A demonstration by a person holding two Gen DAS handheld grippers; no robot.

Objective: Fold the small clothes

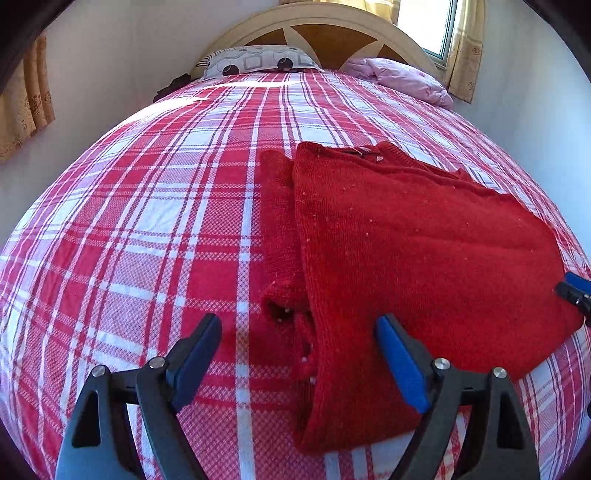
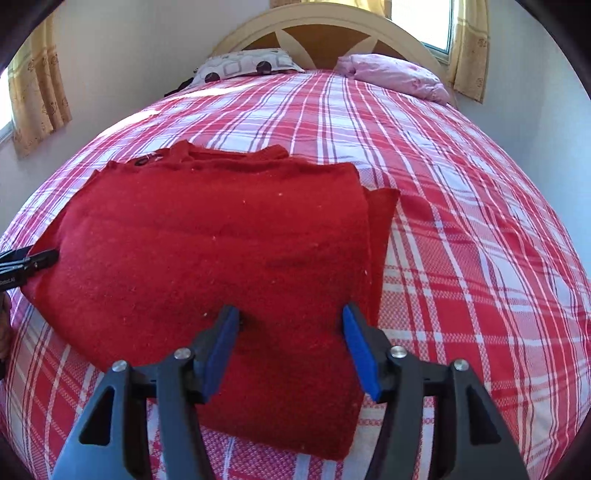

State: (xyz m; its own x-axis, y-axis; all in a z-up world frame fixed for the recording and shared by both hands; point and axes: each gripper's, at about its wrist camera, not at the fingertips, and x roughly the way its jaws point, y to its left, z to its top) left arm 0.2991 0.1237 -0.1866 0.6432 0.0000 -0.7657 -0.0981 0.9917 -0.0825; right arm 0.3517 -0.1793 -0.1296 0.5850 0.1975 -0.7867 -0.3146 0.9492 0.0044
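Note:
A red knitted sweater (image 1: 406,251) lies partly folded on the plaid bed, its collar toward the headboard; it also shows in the right wrist view (image 2: 207,243). A folded-in sleeve with its cuff (image 1: 284,310) lies along its left edge. My left gripper (image 1: 299,332) is open and empty, its jaws wide apart over the sweater's near left corner. My right gripper (image 2: 291,321) is open and empty over the sweater's near right part. The right gripper's tip shows at the left wrist view's right edge (image 1: 574,291); the left gripper's tip shows at the right wrist view's left edge (image 2: 33,262).
The bed carries a red and white plaid sheet (image 1: 147,221). A patterned pillow (image 1: 255,61) and a pink pillow (image 1: 402,79) lie by the curved headboard (image 1: 332,22). Walls, curtains (image 2: 33,92) and a window (image 1: 424,26) surround the bed.

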